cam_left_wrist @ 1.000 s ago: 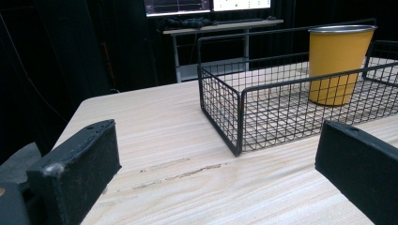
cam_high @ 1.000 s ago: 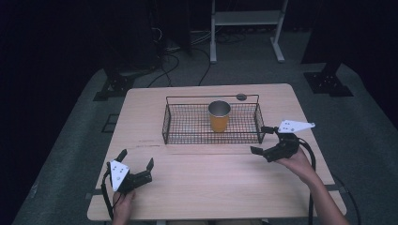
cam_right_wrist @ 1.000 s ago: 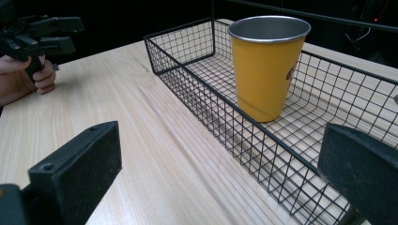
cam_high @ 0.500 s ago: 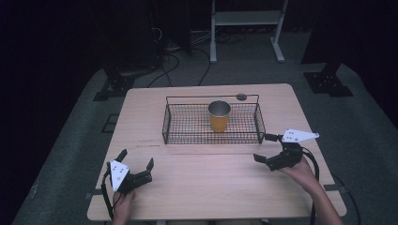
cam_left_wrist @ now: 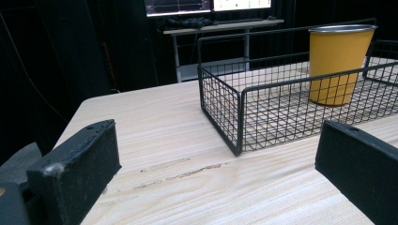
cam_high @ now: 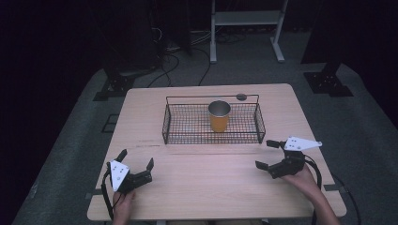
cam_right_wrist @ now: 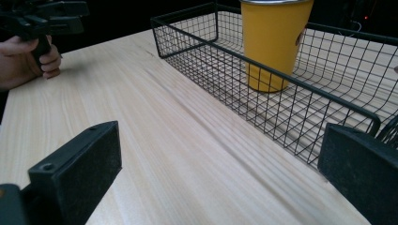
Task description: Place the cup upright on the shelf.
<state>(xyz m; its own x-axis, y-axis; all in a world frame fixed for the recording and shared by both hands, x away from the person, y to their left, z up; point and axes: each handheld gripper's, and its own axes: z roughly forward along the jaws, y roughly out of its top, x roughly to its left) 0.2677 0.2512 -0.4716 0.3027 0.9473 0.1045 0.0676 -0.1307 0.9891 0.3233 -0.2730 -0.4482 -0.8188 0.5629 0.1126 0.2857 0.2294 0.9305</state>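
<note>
Worktop (cam_high: 202,187) was pale wood with fine lengthwise grain and a few short dark streaks near the basket's left corner. Wire basket (cam_high: 212,123) was black, its walls and floor a square grid mesh. Cup (cam_high: 219,116) was yellow-orange outside with a bare silver metal rim and inside. Left hand-held gripper (cam_high: 136,159) was black with a white plate on top; right hand-held gripper (cam_high: 267,153) was black with a pale grey plate. Floor (cam_high: 70,140) was grey carpet; the room behind was near black.
</note>
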